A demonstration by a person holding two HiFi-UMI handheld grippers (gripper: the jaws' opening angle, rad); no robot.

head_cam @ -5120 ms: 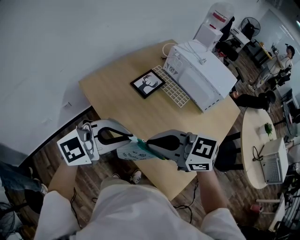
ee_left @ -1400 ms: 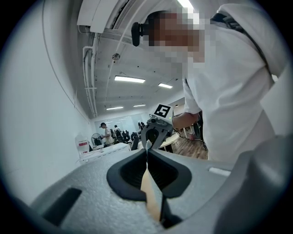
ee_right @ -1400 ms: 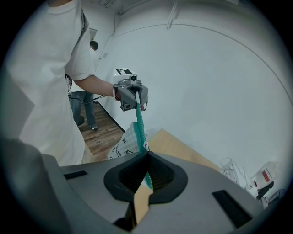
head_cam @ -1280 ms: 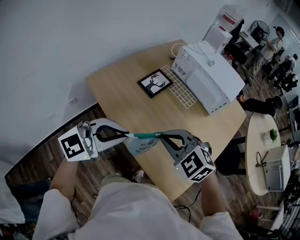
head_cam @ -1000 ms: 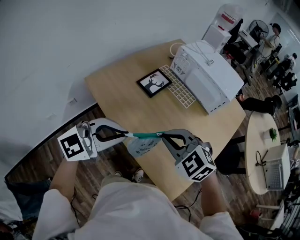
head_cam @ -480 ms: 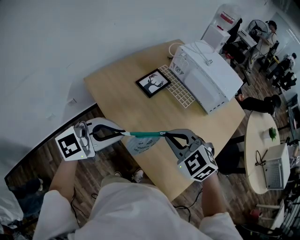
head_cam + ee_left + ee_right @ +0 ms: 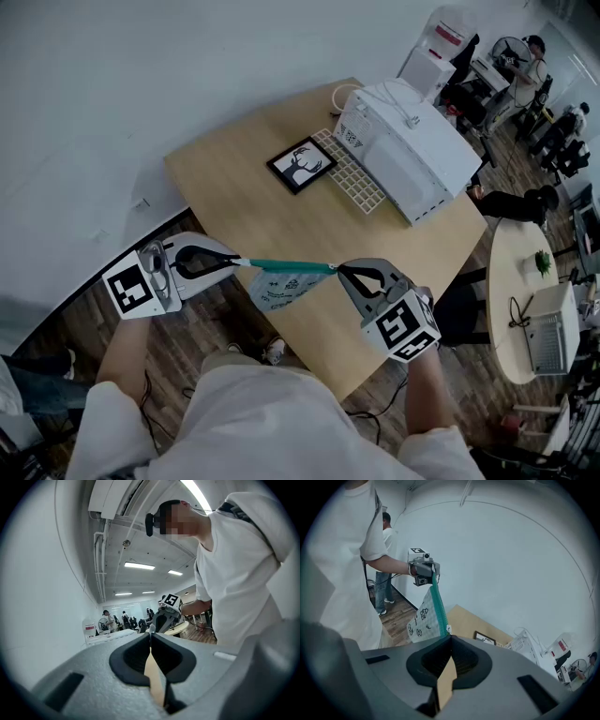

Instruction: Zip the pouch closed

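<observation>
While pouch (image 7: 279,289) hangs taut | left claw (image 7: 241,262) clamps one end | right claw (image 7: 336,269) clamps the other

You're working in an open-plan office. Past your wooden table (image 7: 234,187) stand dark office chairs (image 7: 562,155), a round table (image 7: 511,272) with a laptop (image 7: 547,323), other people (image 7: 530,52), and ceiling strip lights (image 7: 139,566).
</observation>
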